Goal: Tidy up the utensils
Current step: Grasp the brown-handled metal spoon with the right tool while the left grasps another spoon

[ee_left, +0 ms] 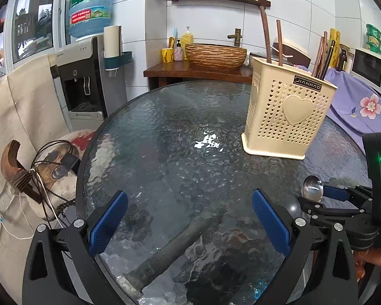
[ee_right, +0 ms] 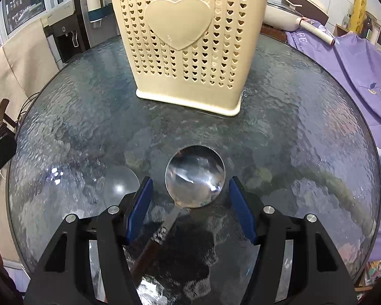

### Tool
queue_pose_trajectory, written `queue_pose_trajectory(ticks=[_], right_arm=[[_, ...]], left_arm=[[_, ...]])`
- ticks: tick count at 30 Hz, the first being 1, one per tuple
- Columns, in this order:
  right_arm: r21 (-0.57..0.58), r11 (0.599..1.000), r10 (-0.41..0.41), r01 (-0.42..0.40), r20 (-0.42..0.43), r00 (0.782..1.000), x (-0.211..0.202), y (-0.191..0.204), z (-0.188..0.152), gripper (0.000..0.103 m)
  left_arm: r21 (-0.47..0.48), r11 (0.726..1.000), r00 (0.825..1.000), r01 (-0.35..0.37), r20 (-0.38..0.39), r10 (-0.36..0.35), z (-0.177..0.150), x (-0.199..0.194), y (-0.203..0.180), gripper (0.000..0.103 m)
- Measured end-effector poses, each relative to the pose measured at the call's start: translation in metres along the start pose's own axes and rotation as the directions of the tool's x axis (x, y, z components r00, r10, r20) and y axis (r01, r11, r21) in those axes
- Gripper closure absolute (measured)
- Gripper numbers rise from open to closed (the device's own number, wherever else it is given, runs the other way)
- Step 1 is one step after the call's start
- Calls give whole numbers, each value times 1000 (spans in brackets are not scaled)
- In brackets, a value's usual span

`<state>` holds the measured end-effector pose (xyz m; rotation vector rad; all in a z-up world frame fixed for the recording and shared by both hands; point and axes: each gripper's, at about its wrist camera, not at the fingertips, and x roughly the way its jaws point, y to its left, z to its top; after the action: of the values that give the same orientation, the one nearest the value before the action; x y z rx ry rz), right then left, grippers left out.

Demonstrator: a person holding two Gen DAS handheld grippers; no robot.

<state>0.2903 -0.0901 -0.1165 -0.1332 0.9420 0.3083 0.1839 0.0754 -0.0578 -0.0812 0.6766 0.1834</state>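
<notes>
A steel spoon (ee_right: 195,176) lies flat on the round glass bench (ee_right: 304,117), bowl facing up and pointing toward the far side, its dark handle running back toward the near edge. The right gripper (ee_right: 190,208) hangs over it with its blue fingers (ee_right: 139,208) spread apart: the bowl sits between the fingertips, touching neither, and the handle passes closer to the left finger. Just beyond the spoon, on the far half of the bench, stands a cream utensil holder (ee_right: 183,38) with heart-shaped holes; wooden chopsticks (ee_left: 271,38) stick up from it. The left gripper (ee_left: 190,218) is also spread wide, nothing between its fingers (ee_left: 109,221), over bare glass well left of the spoon (ee_left: 312,188) and the right gripper (ee_left: 327,195).
</notes>
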Motion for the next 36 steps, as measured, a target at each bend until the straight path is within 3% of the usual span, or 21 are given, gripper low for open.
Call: queue_pose_trajectory(ticks=[9,20,30,33,36], right_arm=[[-35,999,22,-22,8,1000,3,9,7,55],[-118,990,80,-79,4,997,1,0,0,56],[-85,994,62,-63,-7,998,-6,-35,-12,56],[-70,996,60,-60,-6,998,-7,-42,-13,56],[-57,997,57,-58,-8,998,-6,-47,-12,56]], left_arm=[[-13,1000,1000,1,-16,-1,-3,2,2,7],[24,999,999,39,-39,-39,-6,1,-12,7],[48,987,984,155,-98,-150,-16,4,-46,7],[79,980,978,181,-121,-171,-19,7,-61,11],[123,970,970,210,-155,-190,-22,11,-78,21]])
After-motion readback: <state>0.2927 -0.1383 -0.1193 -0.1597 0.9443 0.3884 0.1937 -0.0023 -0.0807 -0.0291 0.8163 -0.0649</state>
